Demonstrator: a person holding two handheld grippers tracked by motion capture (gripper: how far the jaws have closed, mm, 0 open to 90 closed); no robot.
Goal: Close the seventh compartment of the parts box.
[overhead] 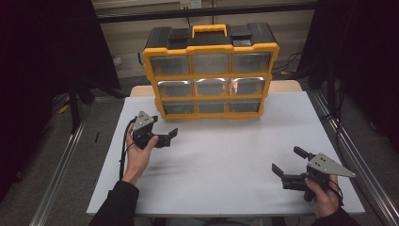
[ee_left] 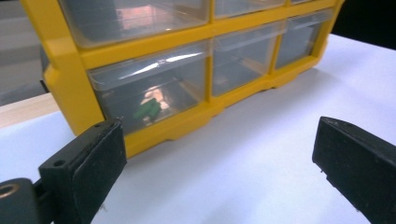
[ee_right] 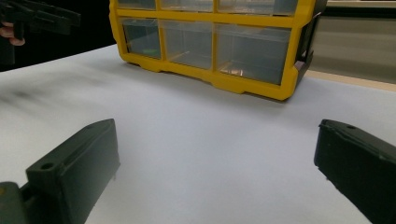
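Black-jawed left gripper held level near yellow organizer, jaws apart; right gripper likewise apart, low.

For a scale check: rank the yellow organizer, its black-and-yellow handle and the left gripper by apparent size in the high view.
1. Yellow organizer, by far.
2. Left gripper and handle look alike; the gripper sits nearer the camera, so unranked.

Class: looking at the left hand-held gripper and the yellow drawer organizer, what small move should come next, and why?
Probably ease the left hand-held gripper forward to the bottom-left drawer: its jaws stand open, apart from the organizer, and that closed drawer holds something green.
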